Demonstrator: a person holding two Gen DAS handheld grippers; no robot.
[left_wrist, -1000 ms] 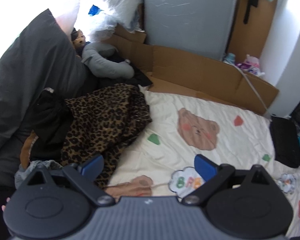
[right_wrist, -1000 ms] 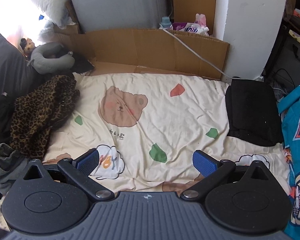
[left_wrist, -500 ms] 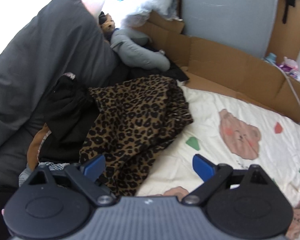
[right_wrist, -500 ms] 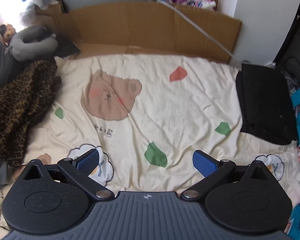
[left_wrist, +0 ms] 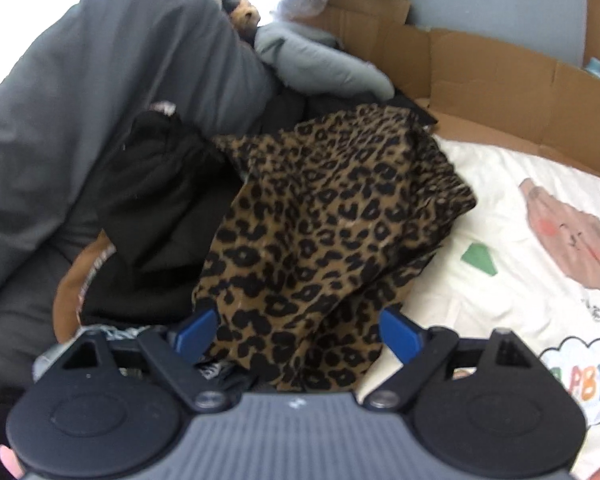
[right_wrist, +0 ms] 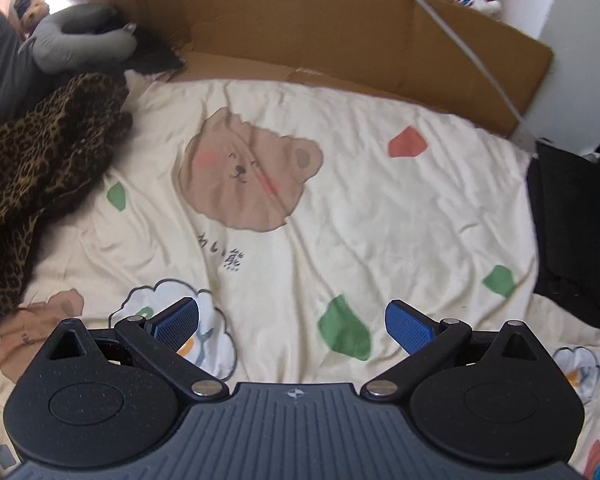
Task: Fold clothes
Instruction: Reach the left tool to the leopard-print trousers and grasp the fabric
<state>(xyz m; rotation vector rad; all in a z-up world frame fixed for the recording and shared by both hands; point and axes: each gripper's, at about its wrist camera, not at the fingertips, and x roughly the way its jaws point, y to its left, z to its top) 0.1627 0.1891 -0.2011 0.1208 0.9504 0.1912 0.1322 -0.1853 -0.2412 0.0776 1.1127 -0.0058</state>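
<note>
Leopard garment (left_wrist: 332, 232) lies heaped at bedspread (right_wrist: 340, 208) left edge. Left gripper (left_wrist: 298, 330) jaws, just narrowing, straddle its hem, ungripped; right gripper (right_wrist: 292, 322) agape, empty. Risk: pinching several layers (bunched folds) drags black clothes (left_wrist: 160, 216) along.

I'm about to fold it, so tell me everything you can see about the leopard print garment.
The leopard print garment is thin-looking tan fabric with black spots, unfolded and crumpled in a heap. It lies at the edge of the cream bedsheet, draped partly over black clothes beside a grey pillow. The left gripper frames its near edge with open jaws, pads not pressing on it.
</note>
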